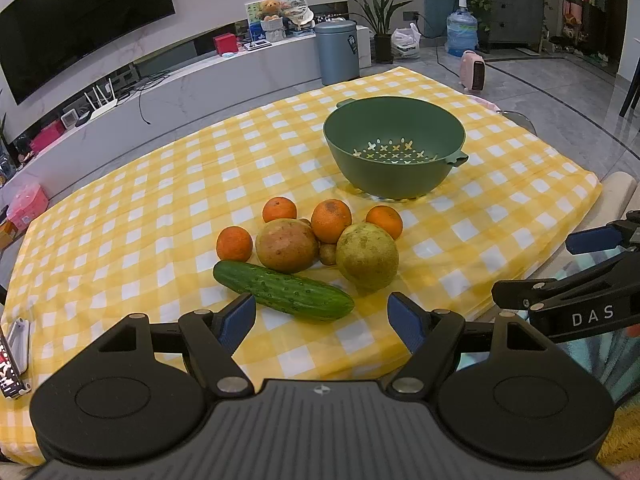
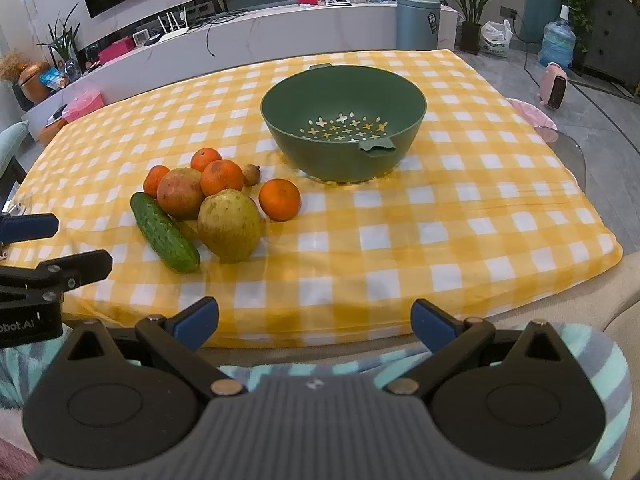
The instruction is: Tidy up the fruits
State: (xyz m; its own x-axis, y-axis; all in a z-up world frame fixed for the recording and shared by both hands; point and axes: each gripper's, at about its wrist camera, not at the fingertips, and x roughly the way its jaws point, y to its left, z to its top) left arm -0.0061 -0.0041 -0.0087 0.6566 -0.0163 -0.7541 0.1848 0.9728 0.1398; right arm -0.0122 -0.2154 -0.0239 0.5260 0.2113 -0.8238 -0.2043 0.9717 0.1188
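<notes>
On the yellow checked tablecloth (image 1: 140, 216) lies a heap of produce: a cucumber (image 1: 283, 290), a reddish pomegranate (image 1: 286, 245), a large green pear-like fruit (image 1: 367, 255), several oranges (image 1: 331, 220) and a small kiwi (image 1: 328, 253). Behind the heap stands an empty green colander bowl (image 1: 394, 146) (image 2: 343, 122). My left gripper (image 1: 322, 322) is open just short of the cucumber, holding nothing. My right gripper (image 2: 315, 322) is open over the table's near edge, right of the heap, with the cucumber (image 2: 164, 233) and green fruit (image 2: 229, 225) to its front left.
A remote-like device (image 1: 14, 354) lies at the table's left edge. Beyond the table are a TV console (image 1: 180, 80), a blue-grey bin (image 1: 336, 52), a potted plant (image 1: 380, 20), a water jug (image 1: 462, 32) and a pink heater (image 1: 473, 71). A striped blanket (image 2: 580, 360) lies below the right gripper.
</notes>
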